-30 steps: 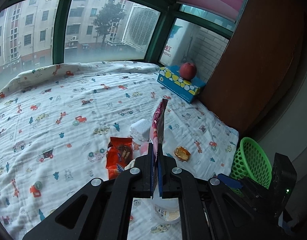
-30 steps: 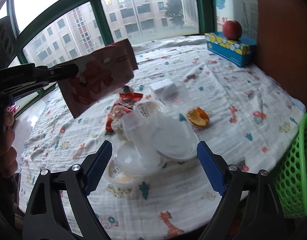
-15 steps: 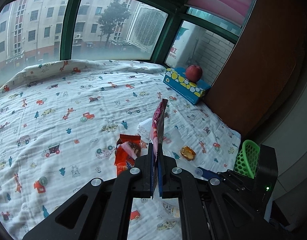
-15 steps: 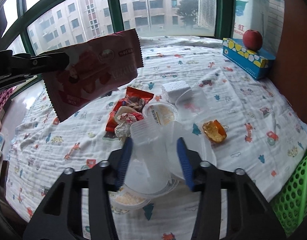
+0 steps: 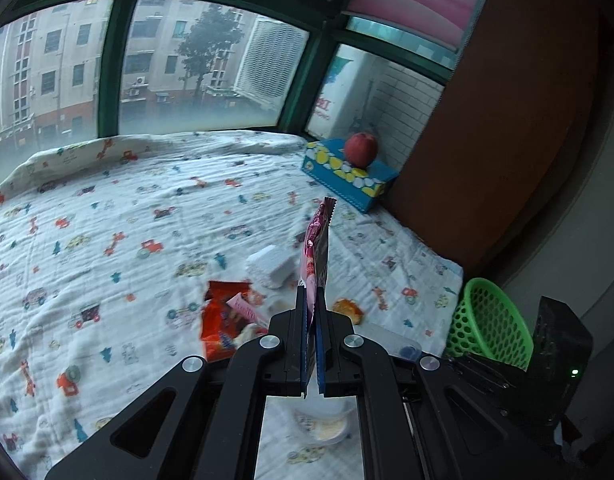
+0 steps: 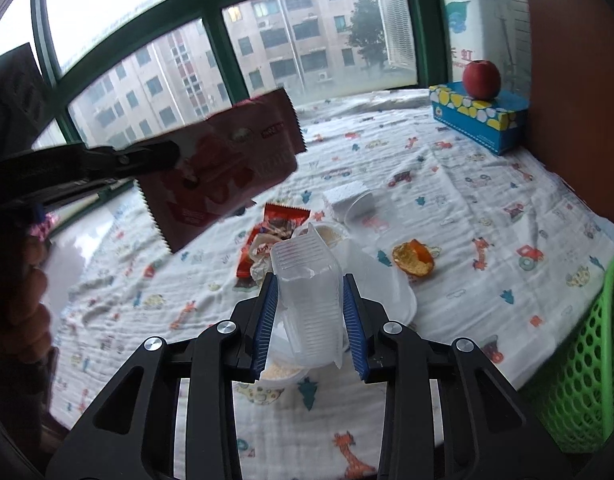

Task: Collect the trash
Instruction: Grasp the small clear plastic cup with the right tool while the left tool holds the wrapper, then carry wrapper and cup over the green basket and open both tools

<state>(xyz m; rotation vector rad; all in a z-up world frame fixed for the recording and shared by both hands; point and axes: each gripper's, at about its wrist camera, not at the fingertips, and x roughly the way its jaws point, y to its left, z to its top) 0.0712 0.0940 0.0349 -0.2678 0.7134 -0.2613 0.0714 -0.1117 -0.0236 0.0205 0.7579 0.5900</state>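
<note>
Right gripper (image 6: 309, 312) first: its jaws have just been closing, and now the blue pads press on both sides of a clear ribbed plastic cup (image 6: 309, 280), which stands tilted between them above the heap of white plastic containers (image 6: 387, 292). One of those containers shows a crumbly beige residue just below the cup. And the left gripper (image 5: 313, 320) has its jaws clamped tight on the lower edge of a pink snack wrapper (image 5: 317, 248), seen edge-on and upright from its own camera. From the right wrist view that same wrapper (image 6: 223, 172) is broadside, with a serrated edge, held up in the air off to the left, well above the bed.

Down on the bed (image 5: 107, 220), covered by a white sheet printed with little cars and giraffes, more litter lies near the front edge: an orange-red wrapper (image 6: 267, 236) with crumpled bits on it, a white folded tissue block (image 5: 273, 266) just behind it, and a gnawed orange scrap (image 6: 413, 258) to the right of the containers. The green mesh basket (image 6: 579, 360) stands at the bed's right-hand corner, apart from both grippers. At the far right, by the window, a red apple (image 6: 481, 79) sits on a blue and yellow tissue box (image 6: 479, 114). A hand (image 6: 31, 280) shows dimly at the left edge of the right wrist view.
</note>
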